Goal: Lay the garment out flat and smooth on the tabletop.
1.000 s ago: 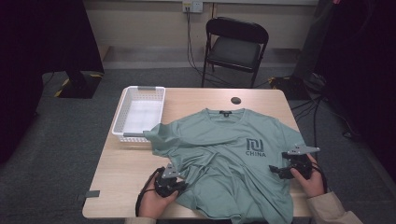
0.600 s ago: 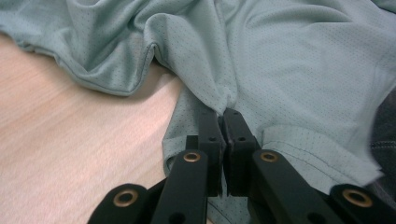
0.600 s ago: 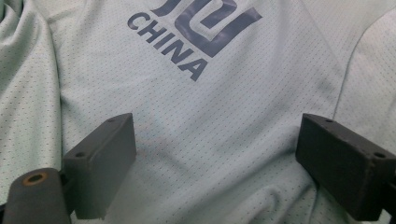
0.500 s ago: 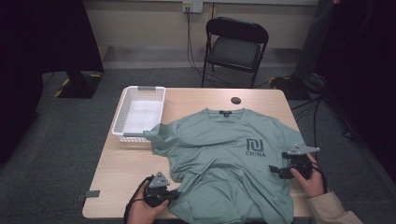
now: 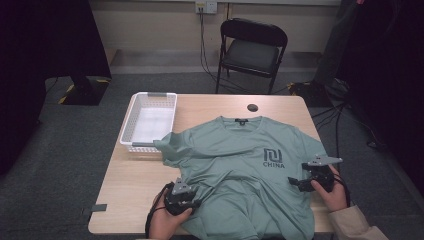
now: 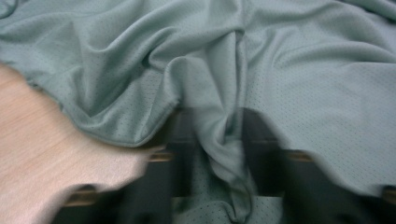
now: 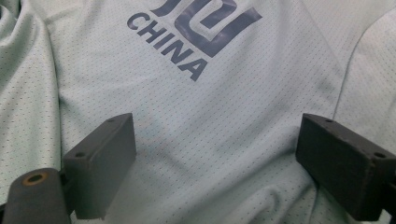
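Observation:
A grey-green T-shirt [image 5: 240, 160] with a dark "CHINA" logo [image 5: 273, 157] lies face up on the wooden table [image 5: 130, 185], rumpled at its lower left. My left gripper [image 5: 192, 200] sits at that lower left hem. In the left gripper view its blurred jaws [image 6: 219, 140] have just been opening, and a loose fold of the shirt [image 6: 303, 70] stands between them. My right gripper [image 5: 295, 182] rests at the shirt's right side. In the right gripper view it is wide open [image 7: 219, 158] over flat cloth just below the logo [image 7: 196, 28].
A white plastic basket [image 5: 150, 117] stands at the table's far left, touching the shirt's sleeve. A small black round thing [image 5: 252, 107] lies near the far edge. A black folding chair [image 5: 252, 50] stands beyond the table. Bare wood shows at the left of the shirt.
The left gripper drew back toward the near left edge, then came forward and right again. The cloth at the lower left hem has bunched differently. The right gripper has kept still.

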A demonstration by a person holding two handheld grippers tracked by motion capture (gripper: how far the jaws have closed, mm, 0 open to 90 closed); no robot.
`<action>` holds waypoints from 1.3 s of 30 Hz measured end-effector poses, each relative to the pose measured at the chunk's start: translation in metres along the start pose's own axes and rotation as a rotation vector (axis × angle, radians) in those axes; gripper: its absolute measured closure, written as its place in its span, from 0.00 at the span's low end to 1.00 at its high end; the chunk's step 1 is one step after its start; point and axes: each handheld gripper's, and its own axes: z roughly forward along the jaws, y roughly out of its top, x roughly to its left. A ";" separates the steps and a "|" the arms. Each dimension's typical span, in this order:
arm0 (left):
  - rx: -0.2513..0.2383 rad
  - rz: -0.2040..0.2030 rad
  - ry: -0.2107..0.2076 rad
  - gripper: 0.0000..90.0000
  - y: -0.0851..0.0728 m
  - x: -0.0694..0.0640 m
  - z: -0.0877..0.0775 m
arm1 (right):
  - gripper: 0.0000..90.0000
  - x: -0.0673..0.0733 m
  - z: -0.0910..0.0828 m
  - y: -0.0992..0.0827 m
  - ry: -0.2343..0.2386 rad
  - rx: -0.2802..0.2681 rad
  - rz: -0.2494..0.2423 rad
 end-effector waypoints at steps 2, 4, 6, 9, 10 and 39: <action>0.027 0.001 0.002 0.91 0.002 -0.001 -0.002 | 0.12 0.000 0.000 0.000 0.000 0.000 0.000; 0.037 0.002 -0.017 0.94 -0.001 -0.002 -0.006 | 0.12 0.000 0.000 0.000 0.000 0.000 0.000; 0.044 -0.002 -0.036 0.94 -0.007 -0.002 -0.012 | 0.12 0.000 0.000 0.000 0.000 0.000 0.000; 0.046 -0.016 -0.060 0.95 -0.020 -0.001 -0.024 | 0.12 0.000 0.000 0.000 0.000 0.000 0.000; 0.044 -0.016 -0.065 0.95 -0.024 -0.001 -0.028 | 0.12 0.000 0.000 0.000 0.000 0.000 0.000; 0.042 -0.007 0.066 0.99 -0.025 0.011 -0.033 | 0.12 -0.001 0.000 0.000 0.006 0.000 -0.003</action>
